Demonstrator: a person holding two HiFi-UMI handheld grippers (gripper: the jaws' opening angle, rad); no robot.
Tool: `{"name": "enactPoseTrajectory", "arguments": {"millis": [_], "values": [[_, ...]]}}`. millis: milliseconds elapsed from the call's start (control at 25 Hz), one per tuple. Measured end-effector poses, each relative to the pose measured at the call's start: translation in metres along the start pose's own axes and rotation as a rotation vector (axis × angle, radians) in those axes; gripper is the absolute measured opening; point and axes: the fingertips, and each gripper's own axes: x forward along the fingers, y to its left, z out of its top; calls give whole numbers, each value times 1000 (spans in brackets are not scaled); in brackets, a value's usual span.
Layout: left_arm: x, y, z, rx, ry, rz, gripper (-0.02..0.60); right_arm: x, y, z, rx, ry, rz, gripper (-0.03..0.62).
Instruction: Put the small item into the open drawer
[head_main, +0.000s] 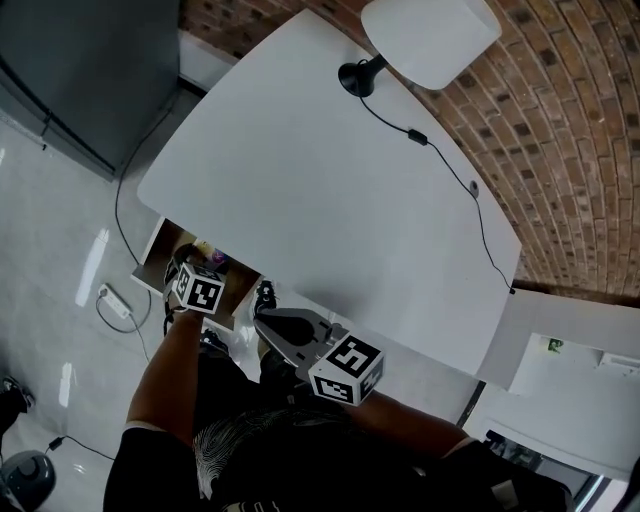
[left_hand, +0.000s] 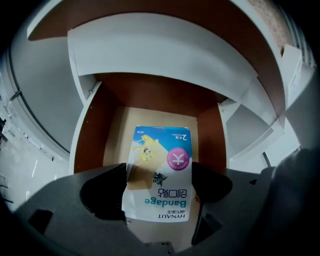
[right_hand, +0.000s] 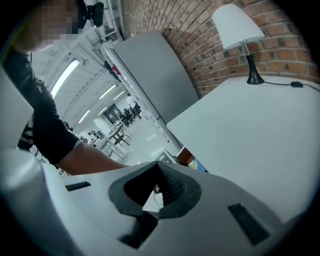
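Note:
The small item is a blue and white bandage packet (left_hand: 161, 175). In the left gripper view it sits face-on between the jaws, with both side edges against the fingertips. My left gripper (left_hand: 159, 182) is shut on it across its width. It hangs over the open drawer (left_hand: 92, 135), which has brown walls and a pale wooden floor. In the head view the left gripper (head_main: 195, 285) is down at the drawer (head_main: 160, 262), under the white table's near-left corner. My right gripper (head_main: 268, 322) is held beside it near the table edge. Its jaws (right_hand: 159, 187) are together with nothing in them.
The white table (head_main: 320, 190) carries a white-shaded lamp (head_main: 430, 35) on a black base, and its cable (head_main: 450, 160) runs to the right edge. A grey cabinet (head_main: 90, 70) stands at the far left. A power strip (head_main: 115, 300) lies on the floor left of the drawer.

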Motion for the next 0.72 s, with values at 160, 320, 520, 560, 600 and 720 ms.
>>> {"name": "enactPoseTrajectory", "arguments": {"millis": [160, 320, 520, 560, 600, 720], "values": [[26, 10, 3, -4, -5, 16, 397, -1, -7, -6, -8, 8, -11, 5], [47, 15, -2, 15, 16, 18, 397, 0, -17, -20, 19, 25, -41, 5], [55, 15, -3, 14, 20, -1, 397, 0, -18, -24, 27, 20, -50, 5], [55, 14, -3, 20, 21, -11, 397, 0, -18, -24, 29, 17, -53, 5], [54, 13, -3, 26, 23, -18, 397, 0, -17, -24, 30, 15, -56, 5], [48, 11, -2, 34, 23, -26, 397, 0, -14, -23, 28, 7, -64, 5]]}}
